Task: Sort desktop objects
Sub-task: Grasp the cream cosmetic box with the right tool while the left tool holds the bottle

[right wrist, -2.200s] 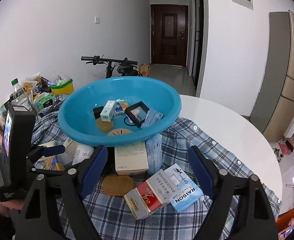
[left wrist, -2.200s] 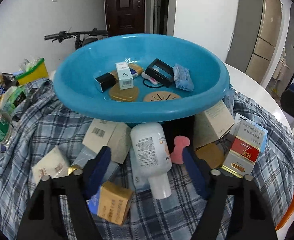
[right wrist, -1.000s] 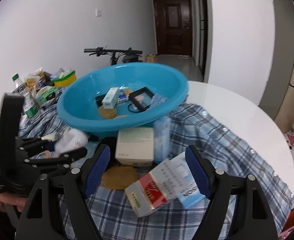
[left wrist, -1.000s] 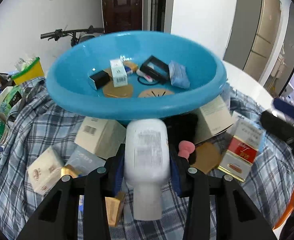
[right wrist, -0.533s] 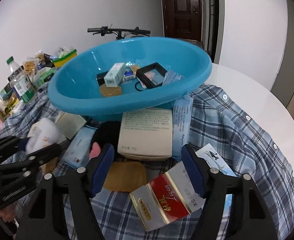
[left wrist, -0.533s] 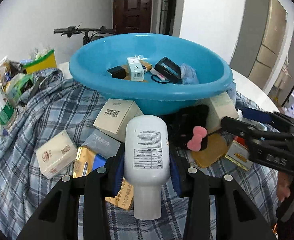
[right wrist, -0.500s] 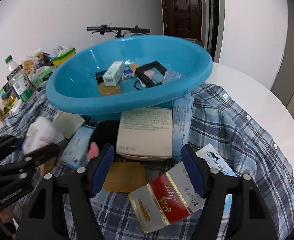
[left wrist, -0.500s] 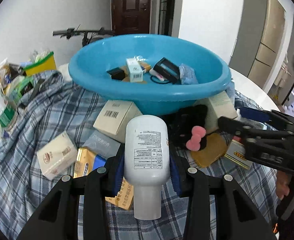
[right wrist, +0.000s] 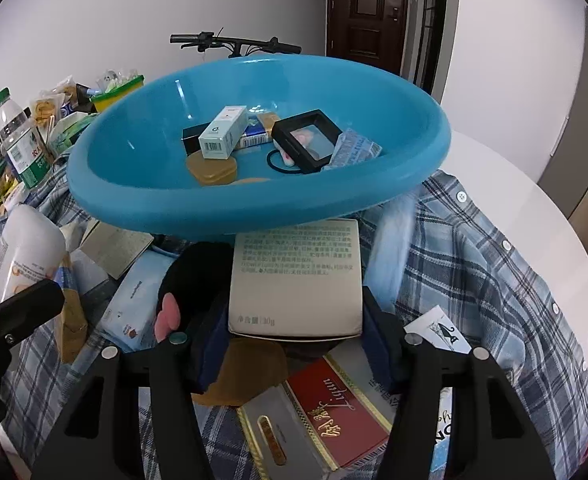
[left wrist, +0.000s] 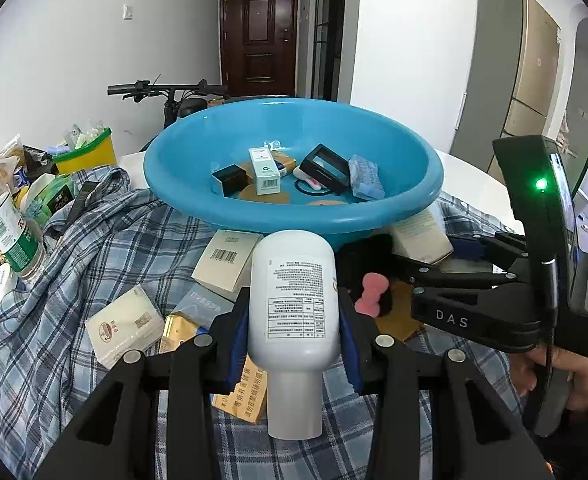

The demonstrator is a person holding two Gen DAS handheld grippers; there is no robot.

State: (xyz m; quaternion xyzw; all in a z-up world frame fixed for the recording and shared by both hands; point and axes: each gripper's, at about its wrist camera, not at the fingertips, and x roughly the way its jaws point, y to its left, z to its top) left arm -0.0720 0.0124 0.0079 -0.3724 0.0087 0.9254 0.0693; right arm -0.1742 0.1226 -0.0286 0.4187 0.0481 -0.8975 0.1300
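White bottle (left wrist: 294, 292) is clamped in left claw (left wrist: 291, 320), long axis along the fingers, cap toward the camera, lifted over the plaid-covered desk (left wrist: 93, 264). Blue basin (left wrist: 294, 184) lies straight ahead and higher, so the bottle likely goes forward over its near rim. Right claw (right wrist: 296, 320) is closed against both sides of the beige box (right wrist: 296, 276), which sits under the basin's edge, its long axis pointing at the basin.

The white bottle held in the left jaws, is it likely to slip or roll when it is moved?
The white bottle looks smooth and rounded, so it may slip in the left gripper, which grips only its sides. Laid down on the plaid cloth, it would probably roll. It looks like stiff plastic, so probably not fragile.
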